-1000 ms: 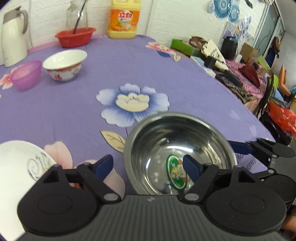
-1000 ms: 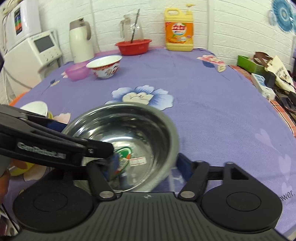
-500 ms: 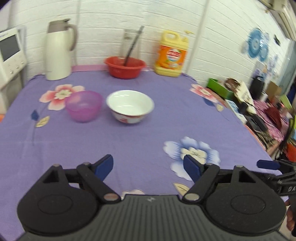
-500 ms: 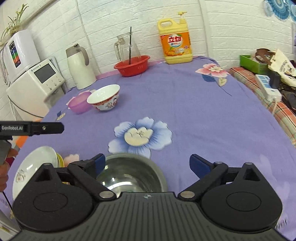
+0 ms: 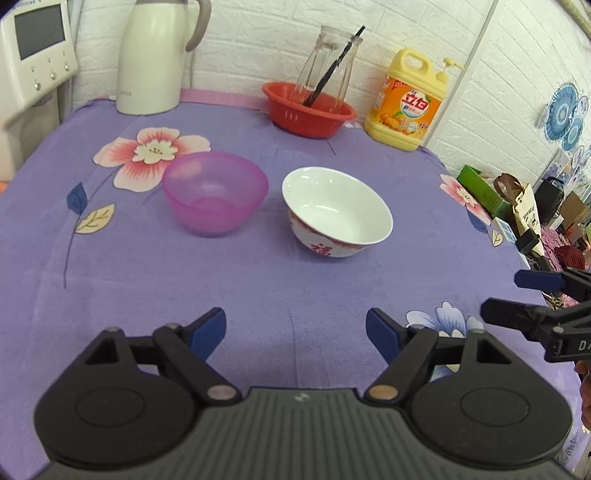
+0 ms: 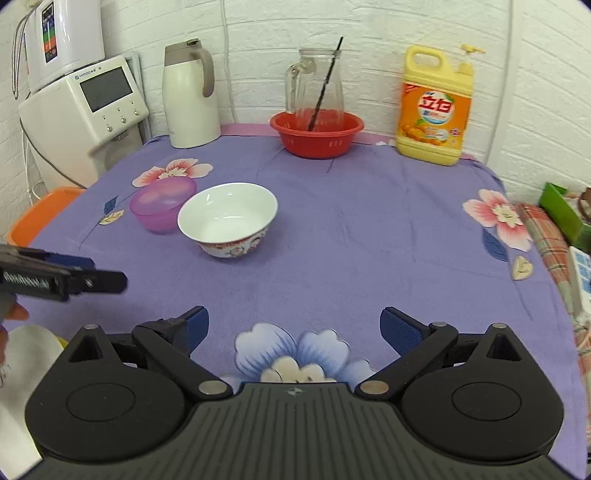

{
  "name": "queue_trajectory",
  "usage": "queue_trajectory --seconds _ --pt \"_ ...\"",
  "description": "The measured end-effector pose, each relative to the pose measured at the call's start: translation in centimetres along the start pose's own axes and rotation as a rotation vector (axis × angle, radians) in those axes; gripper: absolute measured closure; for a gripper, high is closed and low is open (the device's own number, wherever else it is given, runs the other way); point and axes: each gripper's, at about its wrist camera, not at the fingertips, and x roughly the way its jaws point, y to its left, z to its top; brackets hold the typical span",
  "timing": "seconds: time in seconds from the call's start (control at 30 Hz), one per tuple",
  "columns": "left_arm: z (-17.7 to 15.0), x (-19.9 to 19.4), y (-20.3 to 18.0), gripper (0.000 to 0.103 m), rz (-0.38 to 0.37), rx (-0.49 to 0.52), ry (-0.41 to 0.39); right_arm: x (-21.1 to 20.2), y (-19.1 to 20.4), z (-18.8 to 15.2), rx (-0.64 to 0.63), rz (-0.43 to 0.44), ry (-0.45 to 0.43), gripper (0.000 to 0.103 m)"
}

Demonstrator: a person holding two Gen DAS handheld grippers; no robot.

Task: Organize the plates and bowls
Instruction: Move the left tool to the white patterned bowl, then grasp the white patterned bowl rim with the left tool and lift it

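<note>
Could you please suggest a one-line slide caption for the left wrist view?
Open left tongs hover over the purple cloth, facing a pink bowl beside a white bowl.

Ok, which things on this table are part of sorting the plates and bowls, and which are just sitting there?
For the job:
- purple bowl
- white bowl
- white plate

Just lying about:
- thermos jug
- red basket holding a glass pitcher
- detergent bottle

A home kitchen corner is showing here: a counter (image 6: 369, 229) wearing a purple flowered cloth is sitting against a white brick wall (image 6: 369, 33). A thermos jug (image 6: 190, 96), a yellow dish-soap bottle (image 6: 436, 107) and a red basin (image 6: 317, 134) holding a glass pitcher (image 6: 316, 86) are standing along the back edge. A white water dispenser (image 6: 88, 107) is standing at the left, and household clutter is piling up at the right.
</note>
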Motion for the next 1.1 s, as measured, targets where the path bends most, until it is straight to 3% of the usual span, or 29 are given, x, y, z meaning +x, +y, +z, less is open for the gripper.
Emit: queue_trajectory --seconds 0.5,0.6,0.77,0.97,1.1 --pt "1.7 3.7 -0.1 0.024 -0.021 0.003 0.052 6.7 -0.6 4.0 -0.034 0.033 0.06 0.0" --pt "2.6 4.5 0.6 0.024 -0.069 -0.085 0.065 7.6 -0.8 4.5 -0.031 0.048 0.057 0.0" --pt "4.8 5.3 2.4 0.024 -0.153 -0.36 0.029 9.6 -1.4 6.2 -0.008 0.071 0.051 0.0" --pt "6.4 6.9 3.0 0.025 -0.17 -0.524 0.029 12.6 -1.6 7.5 -0.007 0.064 0.074 0.0" --pt "6.9 8.6 3.4 0.027 -0.132 -0.586 0.03 14.7 -1.2 7.9 -0.008 0.069 0.094 0.0"
